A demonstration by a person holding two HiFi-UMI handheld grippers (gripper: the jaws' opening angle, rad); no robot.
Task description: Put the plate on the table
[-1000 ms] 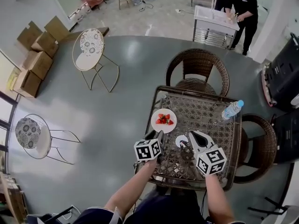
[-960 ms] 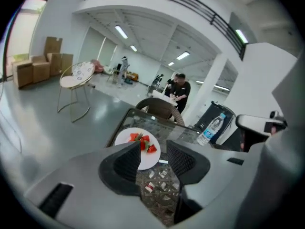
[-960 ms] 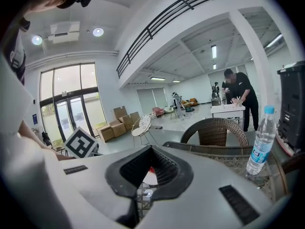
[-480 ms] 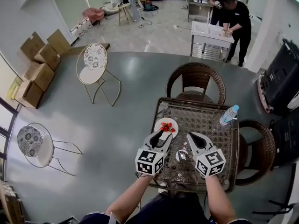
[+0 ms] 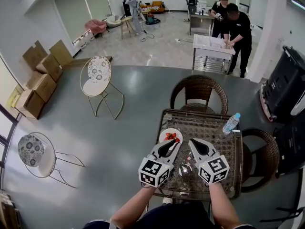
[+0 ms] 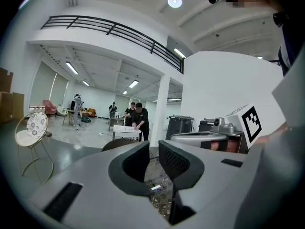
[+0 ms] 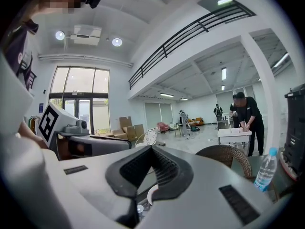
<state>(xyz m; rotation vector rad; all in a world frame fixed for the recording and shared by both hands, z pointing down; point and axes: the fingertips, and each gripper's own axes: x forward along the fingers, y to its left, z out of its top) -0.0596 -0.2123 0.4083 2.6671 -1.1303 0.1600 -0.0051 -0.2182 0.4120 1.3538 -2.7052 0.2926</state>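
Note:
A white plate (image 5: 169, 135) with strawberries rests on the wicker-and-glass table (image 5: 207, 120), near its left side. My left gripper (image 5: 174, 142) hovers just before the plate's near edge, raised and pointing forward. Its jaws are closing, a narrow gap still shows between them, and nothing is in that gap (image 6: 153, 162). My right gripper (image 5: 191, 142) is level with it to the right, over the table's middle, shut and empty (image 7: 151, 150). Both gripper views look out level across the room, and neither shows the plate clearly.
A water bottle (image 5: 231, 123) stands at the table's far right corner. A small shiny object (image 5: 185, 169) lies near the front edge between my grippers. Wicker chairs stand at the far side (image 5: 198, 87) and the right (image 5: 267, 151). People work at a cart (image 5: 213, 51) beyond.
Both grippers have risen from the tabletop and now point forward. The left one has moved from the table's left edge to the plate's near edge, and its jaws have narrowed. The plate has not moved.

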